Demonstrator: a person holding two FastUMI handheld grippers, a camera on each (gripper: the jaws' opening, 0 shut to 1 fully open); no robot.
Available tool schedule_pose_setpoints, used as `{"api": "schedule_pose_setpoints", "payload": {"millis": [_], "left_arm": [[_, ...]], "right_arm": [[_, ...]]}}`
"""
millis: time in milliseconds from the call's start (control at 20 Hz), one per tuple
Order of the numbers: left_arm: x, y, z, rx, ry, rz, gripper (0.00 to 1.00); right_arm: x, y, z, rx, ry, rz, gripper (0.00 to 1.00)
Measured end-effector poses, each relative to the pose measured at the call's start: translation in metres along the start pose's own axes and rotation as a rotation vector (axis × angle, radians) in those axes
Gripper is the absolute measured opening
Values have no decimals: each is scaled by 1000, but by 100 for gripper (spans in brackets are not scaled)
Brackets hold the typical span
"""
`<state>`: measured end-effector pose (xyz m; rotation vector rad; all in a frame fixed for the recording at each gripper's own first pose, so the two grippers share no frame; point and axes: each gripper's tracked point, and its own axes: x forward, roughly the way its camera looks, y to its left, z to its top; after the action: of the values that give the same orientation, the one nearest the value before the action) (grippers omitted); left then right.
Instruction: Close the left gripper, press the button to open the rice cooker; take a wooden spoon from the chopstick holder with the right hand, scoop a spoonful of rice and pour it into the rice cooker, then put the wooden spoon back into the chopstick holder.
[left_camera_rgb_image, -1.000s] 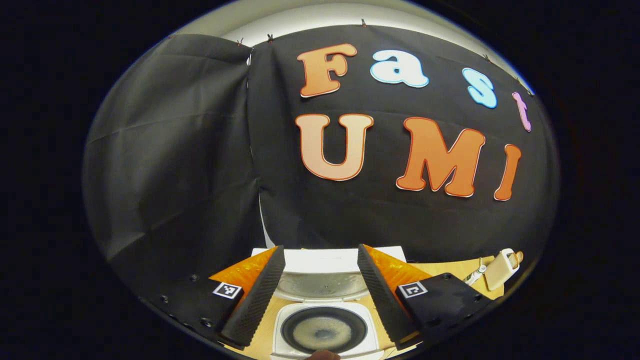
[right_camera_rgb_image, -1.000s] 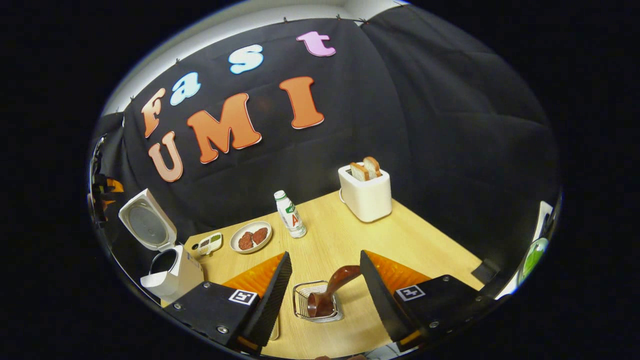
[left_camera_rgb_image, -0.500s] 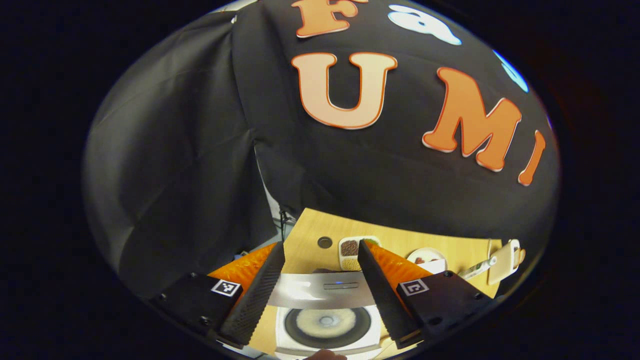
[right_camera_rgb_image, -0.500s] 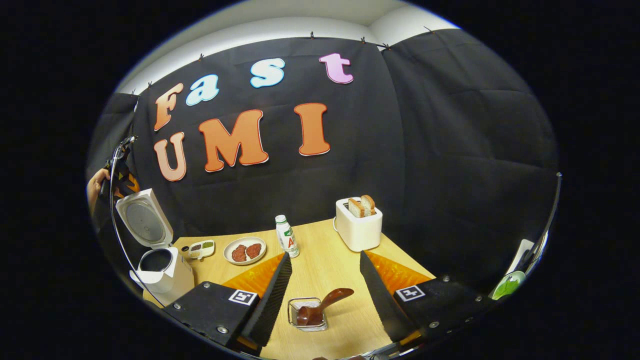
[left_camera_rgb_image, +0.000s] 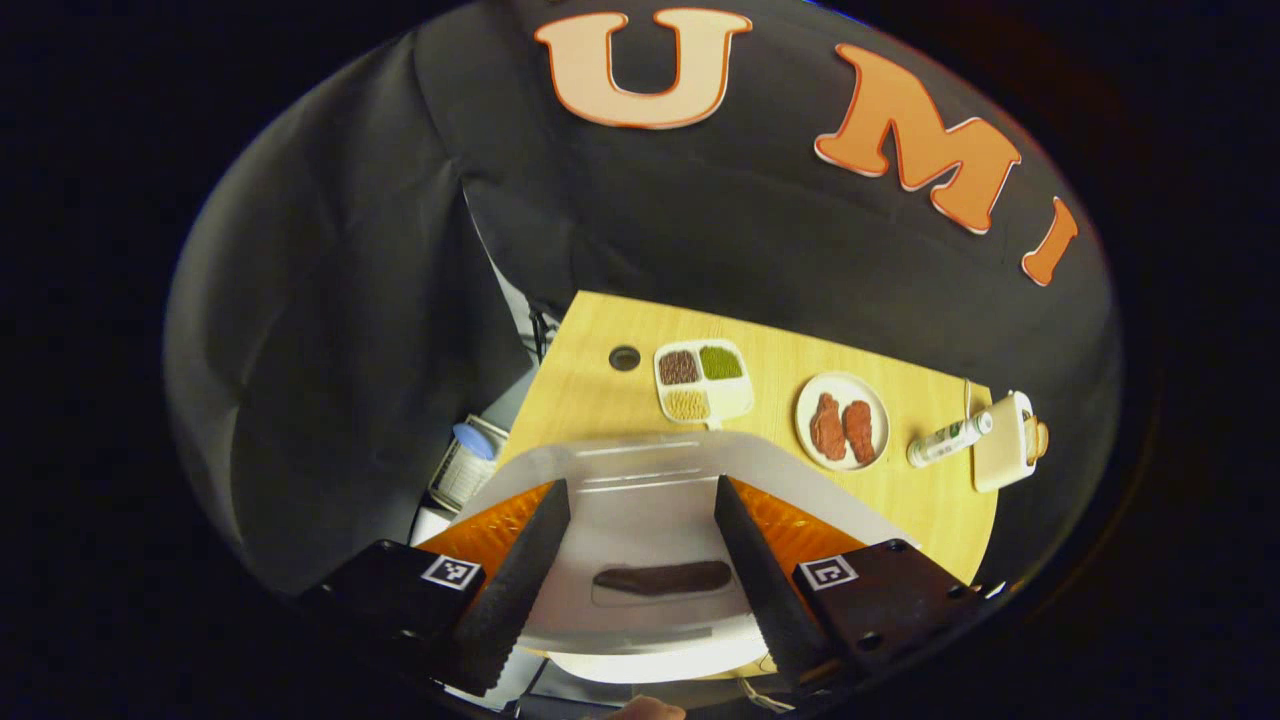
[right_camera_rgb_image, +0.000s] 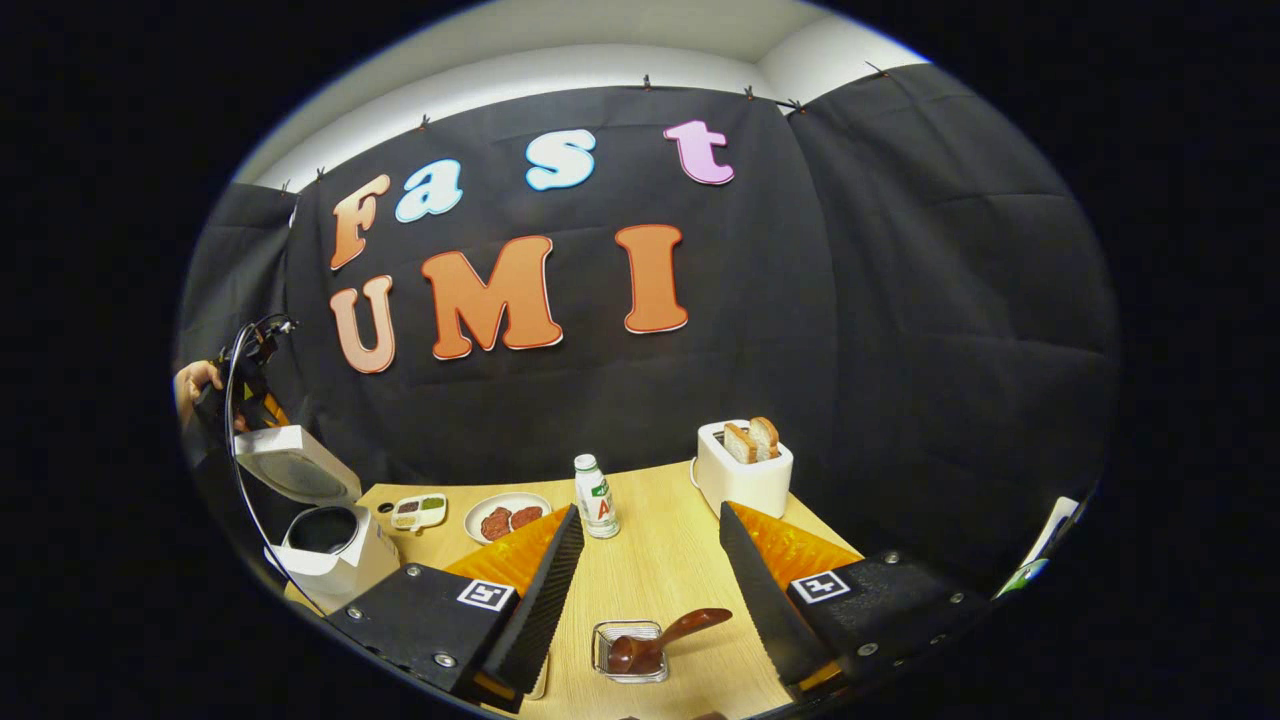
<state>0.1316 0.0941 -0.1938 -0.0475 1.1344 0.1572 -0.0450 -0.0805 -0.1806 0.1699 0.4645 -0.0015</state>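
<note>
ok so wooden spoon (right_camera_rgb_image: 665, 640) is sitting in the chopstick holder (right_camera_rgb_image: 602, 650), bowl down, handle leaning out to the right, bottom centre of the right gripper view. The scoop+pour bit looks done imo, but I can't see into the pot to confirm any rice went in. Right tool (right_camera_rgb_image: 648, 510) is wide open w/ nothing in it, hanging above the holder and not touching anything. Left tool (left_camera_rgb_image: 641, 485) is also spread open and empty, right over the rice cooker lid (left_camera_rgb_image: 640, 540). In the left gripper view the lid's outer face w/ its dark oval patch sits between the fingers, but can't tell if they actually touch it. At the left edge of the right gripper view the lid is tilted partway over the rice cooker (right_camera_rgb_image: 340, 555) body, w/ a hand (right_camera_rgb_image: 190, 385) on that tool above it. If the lid's meant to go down, I'd say push flat on the top face near the front edge, not the hinge side, and slow, since the cooker is at the worktop (right_camera_rgb_image: 660, 570) corner and a sideways shove could slide it off. Room-wise: the cooker side is tight, w/ the cloth wall close behind, and the sectioned tray (left_camera_rgb_image: 735, 402) and plate (left_camera_rgb_image: 806, 410) just beyond it. The right tool has loads of bare worktop around the holder. Bottle (right_camera_rgb_image: 597, 497) and toaster (right_camera_rgb_image: 745, 475) are further back, well apart from it, so lifting straight up and away is the safe exit.
</note>
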Motion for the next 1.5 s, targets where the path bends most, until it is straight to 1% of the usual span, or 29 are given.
{"api": "schedule_pose_setpoints", "payload": {"millis": [150,250,350,500,550,600,650,700,750,800,850,900,950,1000,1100,1200,1350,1500], "left_arm": [[9,-4,-40,-9,75,-9,99],[22,-6,-66,-51,142,-18,99],[31,0,-92,-74,215,4,100],[49,-5,-127,-103,302,24,100],[49,-6,-114,-105,237,26,100],[47,-7,-120,-116,282,31,100],[47,-7,-112,-109,241,34,100],[51,-8,-122,-107,257,30,100],[50,-8,-119,-97,225,23,100],[51,-12,-119,-95,214,1,100],[50,-14,-118,-95,184,-16,100],[48,-16,-110,-101,123,-28,100],[42,-15,-98,-95,48,-31,100],[32,-13,-81,-78,-64,-24,100],[8,-13,-46,-30,-274,-3,100],[-20,-15,-26,-15,-448,-26,100],[-66,-24,-4,-10,-647,-40,100],[-109,-23,11,18,-830,-23,100]], "right_arm": [[7,14,3,-28,9,36,86],[10,24,5,-52,7,62,86],[12,33,2,-83,12,85,86],[13,44,-1,-131,19,113,86],[13,48,-1,-141,22,121,86],[14,52,-1,-149,23,130,86],[14,57,0,-153,19,140,86],[14,61,1,-156,15,150,86],[14,64,3,-157,11,157,86],[14,66,3,-156,9,163,86],[13,70,4,-154,4,169,86],[14,72,8,-156,-12,168,86],[16,73,15,-159,-30,164,86],[18,74,20,-161,-50,157,86],[19,82,39,-170,-103,151,86],[19,92,63,-179,-167,150,86],[15,111,91,-176,-245,166,86],[12,126,105,-170,-286,197,85]]}}
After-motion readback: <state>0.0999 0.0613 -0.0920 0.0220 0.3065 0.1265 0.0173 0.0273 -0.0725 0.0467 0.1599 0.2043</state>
